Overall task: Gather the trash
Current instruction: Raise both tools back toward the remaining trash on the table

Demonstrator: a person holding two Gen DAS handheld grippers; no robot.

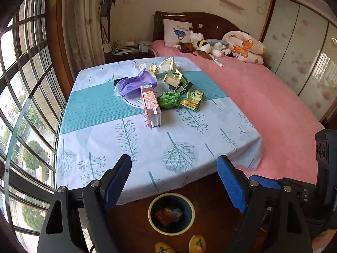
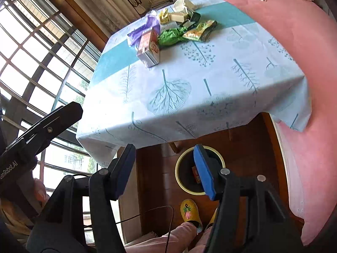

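- Left gripper (image 1: 174,181): jaws wide apart, nothing between the blue pads; held above the near edge of the worktop (image 1: 101,143), angled downward.
- Right gripper (image 2: 164,170): jaws likewise wide, empty; poised over the floor beside the worktop's near edge.
- Bin (image 1: 151,213): on the dark floor below the near edge of the worktop, between the person's yellow slippers (image 2: 188,211) and the hanging tablecloth. Holds at least one crumpled wrapper (image 1: 168,215), reddish; further contents cannot be made out.
- Trash remaining on the worktop, grouped at the far centre: pink carton (image 1: 150,105) lying on its side, purple plastic bag (image 1: 134,83), green crumpled wrapper (image 1: 168,100), snack packet (image 1: 192,100), small beige box (image 1: 171,80) on dark packaging, yellow scraps and a white paper item behind.
- Judged progress: early stage. One item or so binned; the bulk of the pile untouched.
- Judged next need: reach to the pile, nearest piece being the pink carton, then carry to the bin.
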